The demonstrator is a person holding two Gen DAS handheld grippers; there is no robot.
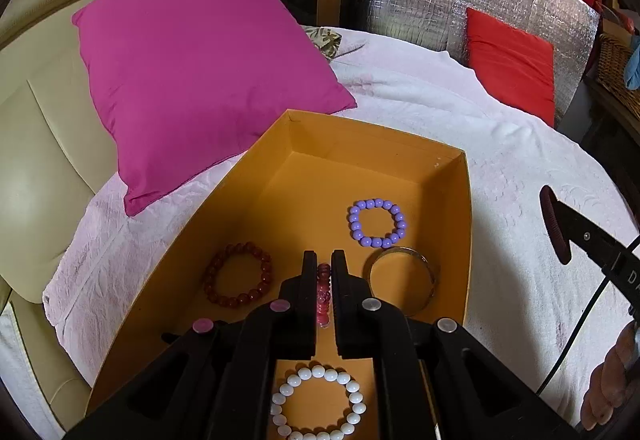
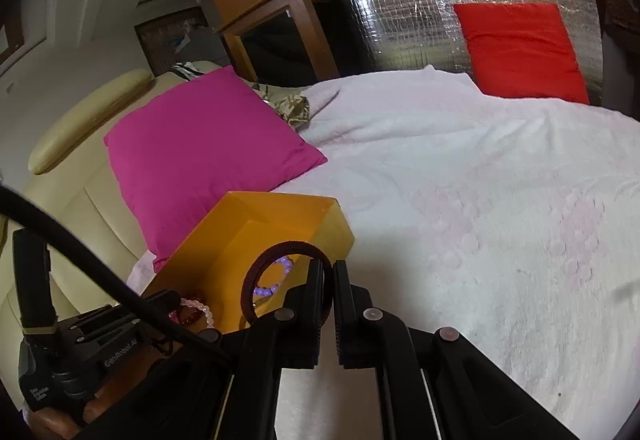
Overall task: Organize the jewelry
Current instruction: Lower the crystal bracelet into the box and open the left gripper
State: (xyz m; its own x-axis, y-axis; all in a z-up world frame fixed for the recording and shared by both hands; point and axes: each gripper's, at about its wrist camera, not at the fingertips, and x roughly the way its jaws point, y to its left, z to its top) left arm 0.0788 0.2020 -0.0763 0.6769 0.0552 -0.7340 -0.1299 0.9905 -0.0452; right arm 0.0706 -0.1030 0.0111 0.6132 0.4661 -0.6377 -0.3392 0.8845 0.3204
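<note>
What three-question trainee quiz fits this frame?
1. How many bracelets lie loose in the orange box?
2. True or false: the left gripper is empty.
3. What does the right gripper hold: A) a dark bangle, B) a white bracelet?

Key:
1. Four: purple bracelet, red bracelet, metal bangle, white bracelet.
2. False; it grips a pink bracelet.
3. A, the dark bangle.

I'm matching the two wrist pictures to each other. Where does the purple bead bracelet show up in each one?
Left wrist view: purple bead bracelet lies flat on the floor of the orange box, right of centre, beyond the metal bangle.
Right wrist view: only part of it shows, low and left of centre, seen through the dark ring that the right gripper holds.
Shared landmark: the magenta pillow.
</note>
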